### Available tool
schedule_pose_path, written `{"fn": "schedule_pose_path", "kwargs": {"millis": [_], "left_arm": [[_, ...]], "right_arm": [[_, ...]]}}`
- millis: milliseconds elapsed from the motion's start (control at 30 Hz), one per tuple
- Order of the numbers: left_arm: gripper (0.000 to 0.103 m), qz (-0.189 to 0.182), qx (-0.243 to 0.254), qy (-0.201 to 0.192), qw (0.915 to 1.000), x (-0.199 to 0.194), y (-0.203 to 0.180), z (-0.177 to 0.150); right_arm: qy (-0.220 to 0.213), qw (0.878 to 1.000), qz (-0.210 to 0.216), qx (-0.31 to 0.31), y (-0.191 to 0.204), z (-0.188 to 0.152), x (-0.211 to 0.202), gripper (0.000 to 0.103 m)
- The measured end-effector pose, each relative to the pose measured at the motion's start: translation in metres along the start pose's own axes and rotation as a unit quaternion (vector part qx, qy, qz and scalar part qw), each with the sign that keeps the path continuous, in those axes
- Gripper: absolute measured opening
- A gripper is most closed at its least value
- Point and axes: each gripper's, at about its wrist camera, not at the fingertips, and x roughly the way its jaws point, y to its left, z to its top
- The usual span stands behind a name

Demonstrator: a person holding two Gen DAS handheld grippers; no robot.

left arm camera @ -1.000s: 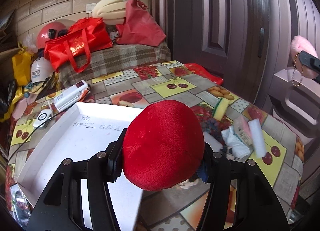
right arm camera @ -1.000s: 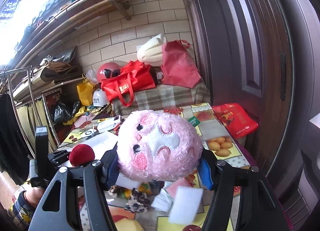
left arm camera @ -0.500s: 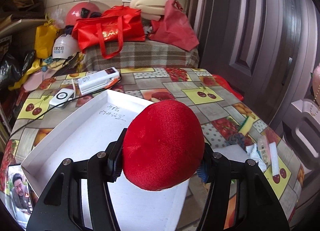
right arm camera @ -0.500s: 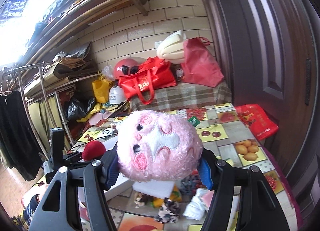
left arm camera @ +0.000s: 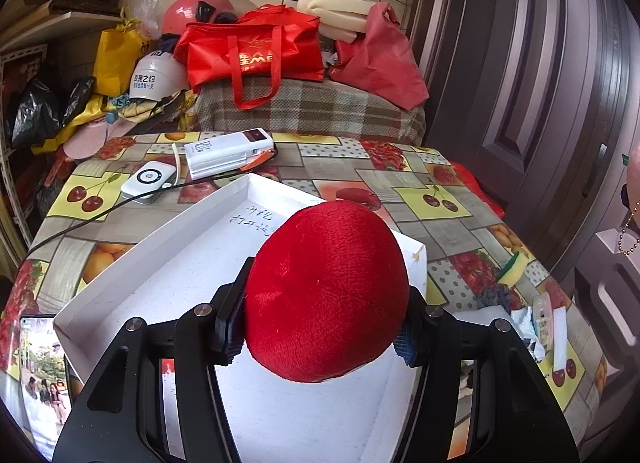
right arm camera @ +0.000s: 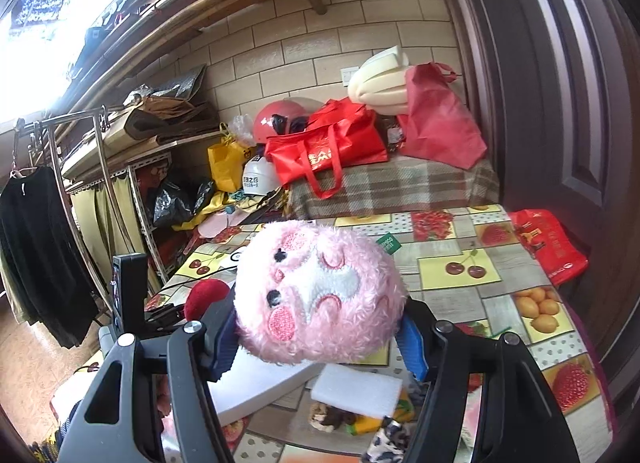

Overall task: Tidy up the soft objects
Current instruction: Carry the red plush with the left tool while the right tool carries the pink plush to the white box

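Grippers are both carrying loads. The left gripper (left arm camera: 320,337) is clamping a red plush ball (left arm camera: 326,291) between its pads, and over the last second the view beneath it has been shifting: the white shallow box (left arm camera: 168,247) that lay off to the left a second ago is now sitting squarely below and ahead of the ball, its handwritten floor showing on either side of the plush. The grip itself is showing no change — the ball is sitting in the same pose between the jaws. The right gripper (right arm camera: 320,343) is likewise closing on a pink fluffy plush with an embroidered face (right arm camera: 318,293), held above the fruit-patterned tablecloth (right arm camera: 452,299); its view has been swinging as well, and the white foam pad (right arm camera: 356,387) and a leopard-print scrap (right arm camera: 386,441) are now lying directly under it, near the box's edge. The left tool and its red ball are appearing at this view's left. Judgement: both soft items are being brought toward the box, the red ball being the nearer to release — lowering into the tray before opening would be keeping it from rolling out. A power bank (left arm camera: 230,151) and a small white device (left arm camera: 148,181) are lying beyond the box, apart from it.
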Motion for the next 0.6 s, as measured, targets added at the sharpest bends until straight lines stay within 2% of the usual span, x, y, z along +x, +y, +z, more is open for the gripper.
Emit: {"fn": "schedule_pose_path", "kwargs": {"millis": [300, 433, 600], "left_arm": [[0.058, 0.031, -0.029, 0.01, 0.999, 0.011, 0.025, -0.001], [0.058, 0.043, -0.046, 0.01, 0.998, 0.012, 0.039, -0.001], [0.058, 0.068, -0.054, 0.014, 0.9961, 0.015, 0.051, -0.003]], "right_arm": [[0.039, 0.999, 0.03, 0.007, 0.02, 0.002, 0.045, 0.066], [0.076, 0.996, 0.047, 0.025, 0.027, -0.003, 0.078, 0.066], [0.124, 0.99, 0.047, 0.045, 0.033, -0.023, 0.124, 0.066]]}}
